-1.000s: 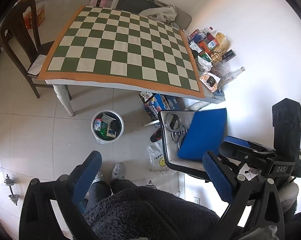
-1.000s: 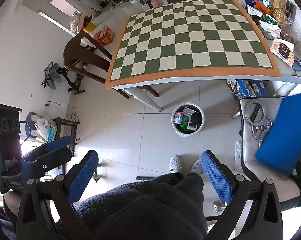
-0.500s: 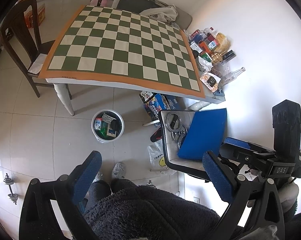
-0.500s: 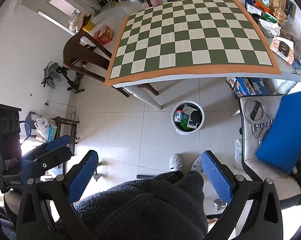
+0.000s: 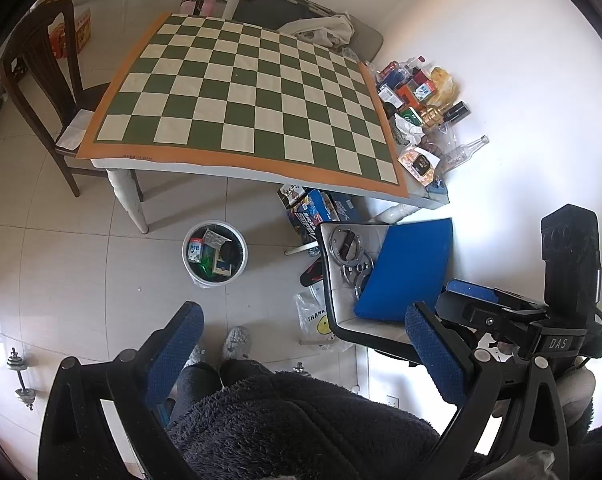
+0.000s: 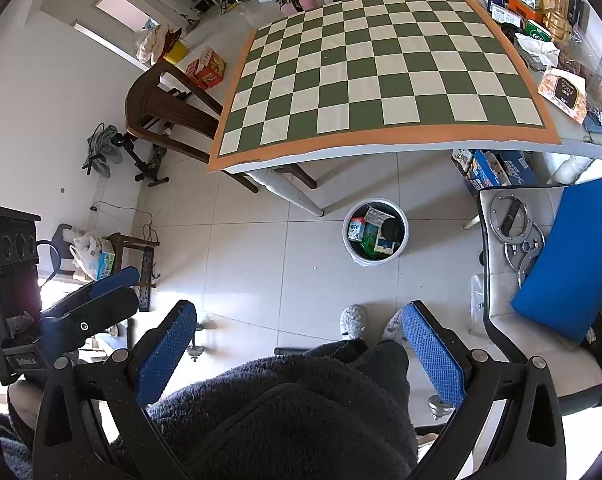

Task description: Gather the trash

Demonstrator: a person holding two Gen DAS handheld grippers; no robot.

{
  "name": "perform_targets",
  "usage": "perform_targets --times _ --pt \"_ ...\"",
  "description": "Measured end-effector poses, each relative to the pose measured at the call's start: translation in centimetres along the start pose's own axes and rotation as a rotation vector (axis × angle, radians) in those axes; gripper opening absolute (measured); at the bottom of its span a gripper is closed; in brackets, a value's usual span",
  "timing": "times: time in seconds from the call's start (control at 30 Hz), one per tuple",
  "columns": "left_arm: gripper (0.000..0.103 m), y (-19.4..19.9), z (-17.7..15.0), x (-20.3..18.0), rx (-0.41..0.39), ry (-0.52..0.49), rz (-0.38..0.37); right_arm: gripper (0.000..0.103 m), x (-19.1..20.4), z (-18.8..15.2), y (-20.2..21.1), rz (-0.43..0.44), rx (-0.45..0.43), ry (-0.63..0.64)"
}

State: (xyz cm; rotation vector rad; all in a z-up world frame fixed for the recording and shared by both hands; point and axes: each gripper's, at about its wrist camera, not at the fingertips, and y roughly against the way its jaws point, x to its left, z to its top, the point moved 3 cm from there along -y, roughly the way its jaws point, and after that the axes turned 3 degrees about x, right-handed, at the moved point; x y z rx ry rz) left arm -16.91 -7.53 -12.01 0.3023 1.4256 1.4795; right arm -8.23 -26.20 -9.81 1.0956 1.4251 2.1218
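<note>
A white trash bin [image 5: 241, 258] stands on the tiled floor by the table leg, holding cartons and wrappers; it also shows in the right wrist view [image 6: 404, 236]. My left gripper [image 5: 301, 344] is open and empty, held high above the floor over my legs. My right gripper [image 6: 297, 340] is open and empty at the same height. The right gripper also shows at the lower right of the left wrist view [image 5: 481, 304], and the left gripper at the left of the right wrist view [image 6: 101, 296]. The checkered table top [image 5: 237, 100] bears nothing in its middle.
Bottles, boxes and packets [image 5: 417, 108] crowd the table's right edge by the wall. A chair with a blue cushion [image 5: 409, 268] and metal rings stands right of the bin. Boxes [image 5: 313, 208] lie under the table. A wooden chair [image 5: 37, 80] is left.
</note>
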Motion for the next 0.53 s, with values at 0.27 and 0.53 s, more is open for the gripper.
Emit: perform_targets --times 0.27,0.53 --pt "0.103 0.0 -0.05 -0.13 0.0 0.001 0.001 0.103 -0.03 0.28 0.07 -0.002 0.001 0.002" --pt "0.103 0.01 -0.01 -0.2 -0.002 0.001 0.001 0.103 -0.14 0.18 0.14 0.001 0.005 0.001"
